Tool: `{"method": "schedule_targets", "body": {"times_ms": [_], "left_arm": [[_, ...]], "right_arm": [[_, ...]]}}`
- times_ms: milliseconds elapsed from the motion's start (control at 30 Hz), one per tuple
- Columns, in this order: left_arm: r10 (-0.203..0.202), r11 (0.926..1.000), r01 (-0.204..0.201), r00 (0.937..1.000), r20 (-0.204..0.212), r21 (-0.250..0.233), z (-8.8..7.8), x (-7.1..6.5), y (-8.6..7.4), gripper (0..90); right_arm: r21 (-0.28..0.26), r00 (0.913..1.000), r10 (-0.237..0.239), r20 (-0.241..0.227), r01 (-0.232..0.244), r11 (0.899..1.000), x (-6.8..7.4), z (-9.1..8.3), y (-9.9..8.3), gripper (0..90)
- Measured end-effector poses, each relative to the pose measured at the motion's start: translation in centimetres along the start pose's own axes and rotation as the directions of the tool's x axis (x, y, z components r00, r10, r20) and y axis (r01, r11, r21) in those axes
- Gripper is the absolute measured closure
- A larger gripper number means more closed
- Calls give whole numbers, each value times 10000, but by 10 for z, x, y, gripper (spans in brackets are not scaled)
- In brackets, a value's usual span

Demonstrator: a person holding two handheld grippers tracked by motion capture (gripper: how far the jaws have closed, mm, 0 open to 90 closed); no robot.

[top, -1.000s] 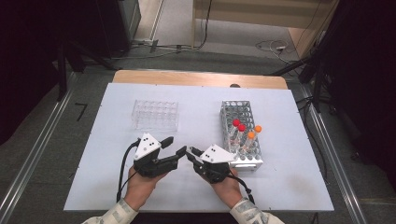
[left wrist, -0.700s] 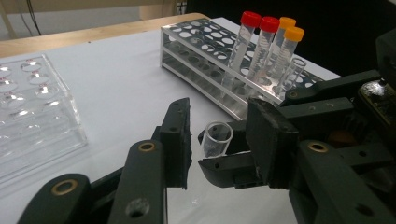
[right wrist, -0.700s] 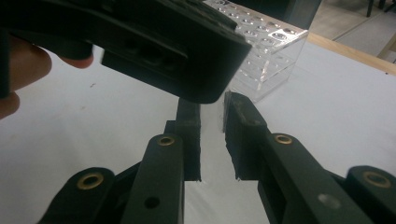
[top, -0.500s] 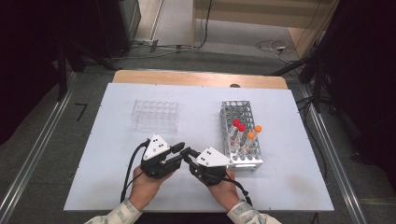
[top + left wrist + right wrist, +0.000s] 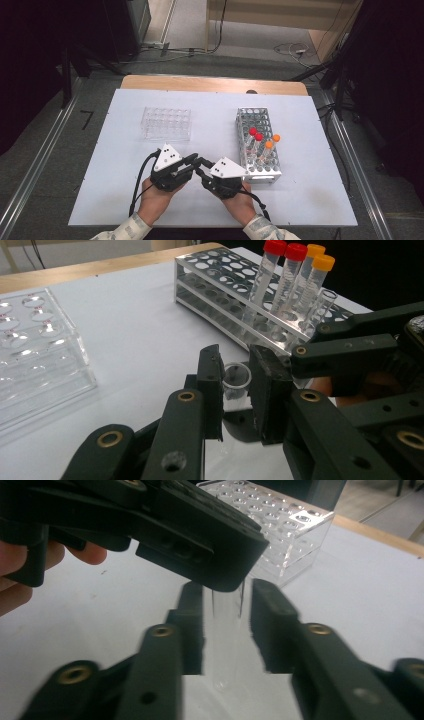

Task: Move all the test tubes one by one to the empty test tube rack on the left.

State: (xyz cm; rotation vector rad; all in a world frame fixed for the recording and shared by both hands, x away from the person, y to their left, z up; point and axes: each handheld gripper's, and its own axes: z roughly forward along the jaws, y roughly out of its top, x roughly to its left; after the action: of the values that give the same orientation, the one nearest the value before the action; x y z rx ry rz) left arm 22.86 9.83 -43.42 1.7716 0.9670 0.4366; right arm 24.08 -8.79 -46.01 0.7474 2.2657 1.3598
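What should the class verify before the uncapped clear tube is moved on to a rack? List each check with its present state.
1. Left gripper shut on clear tube: ok.
2. Right gripper released: jaws have just been opening, pads look apart from the tube: ok.
3. Tube contents: cannot tell.
4. Free holes in clear rack: ok.
5. Capped tubes upright in metal rack: ok.

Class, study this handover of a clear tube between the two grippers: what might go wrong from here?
1. The left gripper has just closed on the open clear tube while the right gripper has been opening; if the left grip is weak, the tube may slip onto the table.
2. The two grippers sit very close, so pulling apart might knock the tube askew.
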Motion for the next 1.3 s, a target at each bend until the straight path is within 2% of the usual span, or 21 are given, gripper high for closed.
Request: {"method": "schedule_targets", "body": {"times_ms": [33, 67, 167, 267, 467, 500, 533, 700, 800, 867, 1100, 1300], "left_arm": [[-9, 10000, 9, 10000, -19, -45, -1, 2, 0, 767], [-9, 10000, 9, 10000, -19, -45, -1, 2, 0, 767], [-113, 9999, 112, 9999, -70, -81, -2, 4, 1, 766], [-150, 9999, 149, 9999, -85, -74, -3, 7, 1, 767], [-111, 9998, 108, 9998, -161, -190, -8, 12, 7, 768], [-115, 9997, 110, 9997, -220, -233, -8, 14, 9, 768], [-151, 9995, 143, 9995, -295, -276, -8, 16, 10, 768], [-387, 9981, 354, 9972, -644, -506, -10, 31, 19, 768], [-459, 9969, 401, 9952, -867, -674, -10, 41, 28, 768], [-507, 9962, 432, 9937, -1002, -756, -9, 47, 36, 768], [-774, 9939, 640, 9850, -1541, -898, -6, 70, 56, 768], [-942, 9929, 792, 9793, -1791, -890, 3, 82, 66, 768]], "right_arm": [[61, 10000, 69, 15, -69, 10000, -2, -1, 0, 454], [121, 9999, 121, 23, -121, 9999, -2, -3, 0, 417], [157, 9999, 162, -12, -162, 9997, -4, -9, 0, 389], [50, 9996, 258, -109, -257, 9997, -8, -22, 1, 351], [-185, 9996, 247, -170, -250, 9995, -12, -43, 2, 346], [-255, 9995, 241, -212, -246, 9994, -14, -52, 2, 345], [-255, 9995, 241, -212, -246, 9994, -14, -52, 2, 345], [-307, 9994, 321, -151, -325, 9990, -20, -76, -5, 338], [-244, 9993, 371, 12, -371, 9990, -26, -89, -11, 332], [-244, 9979, 584, 284, -577, 9980, -34, -101, -17, 332], [-325, 9931, 931, 709, -910, 9953, -49, -116, -26, 332], [-555, 9878, 1147, 1051, -1093, 9925, -57, -123, -26, 332]]}}
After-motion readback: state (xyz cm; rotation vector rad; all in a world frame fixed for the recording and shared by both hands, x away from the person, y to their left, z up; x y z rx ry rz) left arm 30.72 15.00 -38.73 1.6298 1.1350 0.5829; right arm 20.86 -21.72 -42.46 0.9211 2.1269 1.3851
